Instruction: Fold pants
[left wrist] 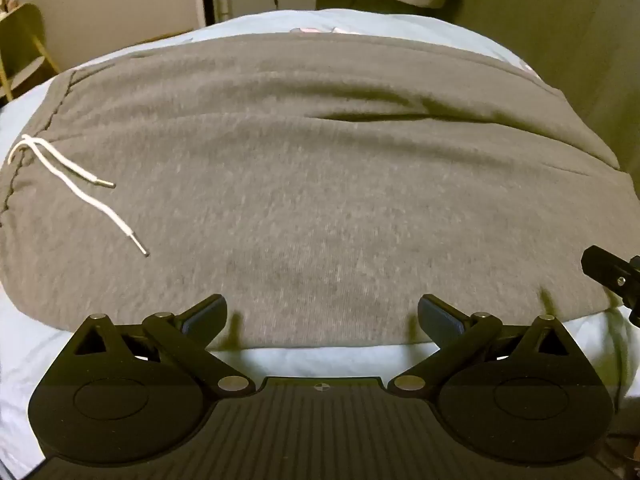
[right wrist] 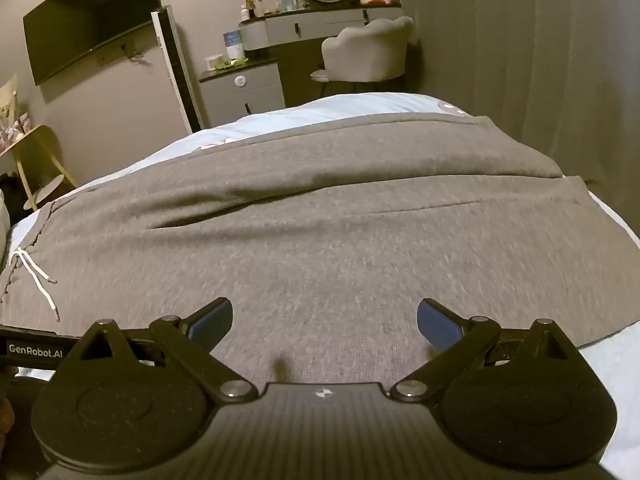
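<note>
Grey sweatpants point(left wrist: 320, 184) lie spread flat across a light blue bed sheet point(left wrist: 320, 360), waistband to the left, with a white drawstring point(left wrist: 76, 184) loose on the cloth. My left gripper point(left wrist: 322, 316) hangs over the pants' near hem, open, nothing between its fingers. In the right wrist view the same pants point(right wrist: 340, 240) fill the bed and the drawstring point(right wrist: 34, 276) shows at far left. My right gripper point(right wrist: 325, 326) hovers above the near part of the cloth, open and empty. Part of the right gripper's body point(left wrist: 612, 272) shows at the left view's right edge.
Beyond the bed stand a grey dresser point(right wrist: 244, 92), a vanity desk point(right wrist: 316, 28) with bottles and a round mirror, and a pale chair point(right wrist: 368, 52). A dark TV point(right wrist: 92, 16) hangs on the wall. A wooden stool point(right wrist: 36, 164) stands at left, curtains at right.
</note>
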Available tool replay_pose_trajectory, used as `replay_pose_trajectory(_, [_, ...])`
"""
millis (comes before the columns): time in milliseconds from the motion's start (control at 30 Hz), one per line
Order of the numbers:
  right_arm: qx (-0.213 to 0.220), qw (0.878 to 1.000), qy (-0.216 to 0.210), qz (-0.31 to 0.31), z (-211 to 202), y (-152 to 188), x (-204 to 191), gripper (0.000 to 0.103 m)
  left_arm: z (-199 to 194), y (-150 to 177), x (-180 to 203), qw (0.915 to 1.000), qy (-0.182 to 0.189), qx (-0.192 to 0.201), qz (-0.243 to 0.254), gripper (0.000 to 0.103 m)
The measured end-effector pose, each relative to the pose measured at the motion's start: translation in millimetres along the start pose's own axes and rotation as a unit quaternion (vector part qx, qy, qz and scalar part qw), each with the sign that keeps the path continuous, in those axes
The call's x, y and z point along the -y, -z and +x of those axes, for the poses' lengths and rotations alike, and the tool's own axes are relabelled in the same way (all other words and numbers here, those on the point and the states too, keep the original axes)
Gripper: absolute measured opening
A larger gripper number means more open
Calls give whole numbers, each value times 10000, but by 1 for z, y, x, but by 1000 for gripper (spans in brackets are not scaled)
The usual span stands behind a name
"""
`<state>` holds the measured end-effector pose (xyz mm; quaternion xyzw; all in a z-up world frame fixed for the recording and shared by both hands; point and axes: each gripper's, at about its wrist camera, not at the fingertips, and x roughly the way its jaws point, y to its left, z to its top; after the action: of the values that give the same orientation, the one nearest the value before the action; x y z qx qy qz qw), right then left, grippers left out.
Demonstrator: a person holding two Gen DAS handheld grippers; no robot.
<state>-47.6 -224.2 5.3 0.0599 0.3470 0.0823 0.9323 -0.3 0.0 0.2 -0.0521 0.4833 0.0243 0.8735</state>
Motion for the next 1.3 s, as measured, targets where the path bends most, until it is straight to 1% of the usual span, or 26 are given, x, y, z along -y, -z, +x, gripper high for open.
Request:
replay_pose_trajectory(200, [13,10000,4,10,0,0,1,99,-3,1,1,10000,16,-24,81,103])
replay_pose_trajectory(233, [17,10000,2,13,0,0,1,99,3,1,-5,10000,-33,-38,9,103])
replay_pose_trajectory(400, [0,10000,-14,36,3,0,1,99,6,0,-5,10000,-41,-78,9,103])
replay_pose_trajectory(433, [1,10000,-10,41,0,-2,7,99,7,-1,-5,10000,-36,-84,6,103])
replay_pose_trajectory(700, [-14,9999,14,100,0,0,2,99,3,2,-4,10000,-55,-62,-49,103])
replay_pose_trajectory(1300, [-31,9999,3,148,1,0,5,99,5,2,-4,9999,-53,-119,-83,103])
